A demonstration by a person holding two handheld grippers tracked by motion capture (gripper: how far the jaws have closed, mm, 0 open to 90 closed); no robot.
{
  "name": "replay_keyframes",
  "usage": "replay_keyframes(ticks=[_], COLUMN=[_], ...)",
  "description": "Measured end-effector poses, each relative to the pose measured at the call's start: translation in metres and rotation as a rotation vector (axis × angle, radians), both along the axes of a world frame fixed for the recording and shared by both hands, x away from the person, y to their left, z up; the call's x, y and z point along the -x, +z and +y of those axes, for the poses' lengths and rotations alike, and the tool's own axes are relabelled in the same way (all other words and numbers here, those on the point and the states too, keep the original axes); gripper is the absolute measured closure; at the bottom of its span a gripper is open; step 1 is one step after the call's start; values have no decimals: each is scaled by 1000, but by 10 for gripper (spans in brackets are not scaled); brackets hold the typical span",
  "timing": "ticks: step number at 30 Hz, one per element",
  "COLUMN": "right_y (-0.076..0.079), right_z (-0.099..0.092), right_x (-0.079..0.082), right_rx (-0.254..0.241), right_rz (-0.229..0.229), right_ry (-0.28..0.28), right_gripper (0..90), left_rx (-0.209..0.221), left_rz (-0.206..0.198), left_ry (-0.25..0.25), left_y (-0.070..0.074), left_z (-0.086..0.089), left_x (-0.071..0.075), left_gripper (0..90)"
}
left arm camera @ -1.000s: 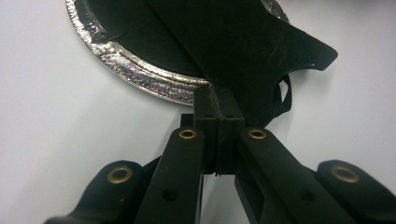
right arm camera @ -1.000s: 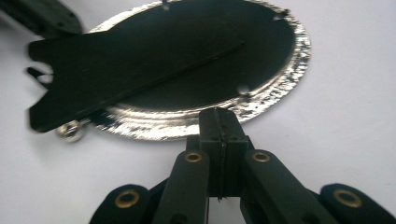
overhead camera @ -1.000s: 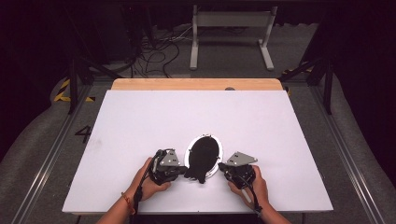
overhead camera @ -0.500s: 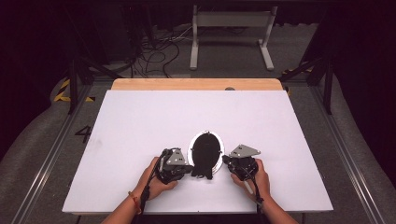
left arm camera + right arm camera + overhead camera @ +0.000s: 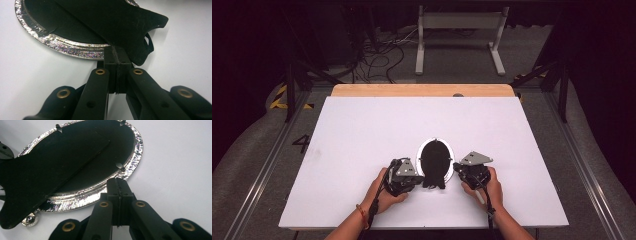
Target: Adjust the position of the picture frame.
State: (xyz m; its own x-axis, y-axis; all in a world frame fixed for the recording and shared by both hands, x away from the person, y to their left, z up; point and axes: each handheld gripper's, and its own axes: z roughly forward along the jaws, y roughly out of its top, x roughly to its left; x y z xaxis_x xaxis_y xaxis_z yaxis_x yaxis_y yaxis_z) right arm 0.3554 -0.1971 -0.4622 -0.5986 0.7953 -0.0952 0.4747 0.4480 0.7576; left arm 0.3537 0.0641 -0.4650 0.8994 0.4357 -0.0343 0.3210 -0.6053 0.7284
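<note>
White tabletop spreads across the high view, with a wooden strip along its far edge and a dark floor of tangled cables and a metal stand beyond. Near the front edge lies an oval picture frame, face down, silver rim around a black back. Its black easel flap sticks out toward the person. The left gripper sits just left of it, the right gripper just right, each in a hand.

From the left gripper view, the left gripper has its jaws pressed together with nothing between them, the tips at the frame's glittering rim, under the edge of the flap.

From the right gripper view, the right gripper is likewise closed tight and empty, tips right at the rim. Small turn clips hold the black backing, and the flap slants across at left.
</note>
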Motion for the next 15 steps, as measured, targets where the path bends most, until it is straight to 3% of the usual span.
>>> replay_keyframes(ticks=[6, 15], right_y=[1, 1], right_z=[-5, 0], right_x=[4, 28], right_rx=[-29, -45], right_rz=[30, 66], right_ry=[28, 133], right_gripper=[896, 900], left_rx=[6, -13], left_rz=[1, -15], left_ry=[3, -6], left_y=[-1, 0], left_z=[2, 1], left_x=[0, 1], left_gripper=[891, 868])
